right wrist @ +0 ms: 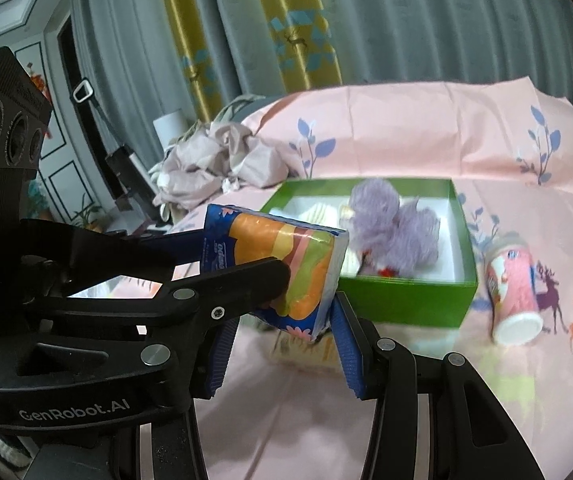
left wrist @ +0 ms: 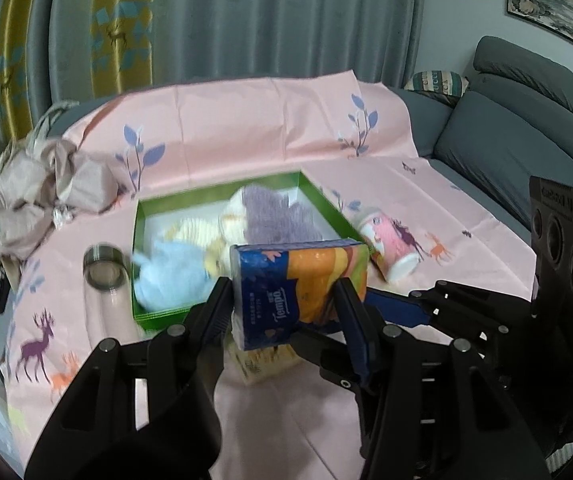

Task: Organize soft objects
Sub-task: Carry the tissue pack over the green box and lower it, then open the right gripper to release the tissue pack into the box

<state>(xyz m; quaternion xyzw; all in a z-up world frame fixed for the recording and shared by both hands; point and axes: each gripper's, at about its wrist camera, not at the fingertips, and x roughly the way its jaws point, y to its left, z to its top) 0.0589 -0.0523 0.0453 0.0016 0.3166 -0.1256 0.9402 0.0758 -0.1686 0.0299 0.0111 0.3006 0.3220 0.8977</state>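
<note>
A pink printed cloth (left wrist: 246, 128), smooth and creased, spreads under and ahead of both tools. Just beyond the left gripper (left wrist: 282, 300) sits the green box (left wrist: 322, 196), a shallow stiff-walled rectangle with a white floor, already holding a fuzzy lilac toy (left wrist: 274, 216), a fluffy blue toy (left wrist: 170, 272) and cream knitted pieces. The left gripper is clamped across the tissue pack (left wrist: 302, 284), a glossy, squashy block in blue and orange film, held above the cloth short of the box's near wall. The right gripper (right wrist: 282, 344) hangs just under the pack with its ribbed blue pads apart, holding nothing. The step looks like carrying the pack to the box; next comes a forward reach over the wall and a release into free space. A pink paper cup (left wrist: 394, 244) lies on its side to the right.
</note>
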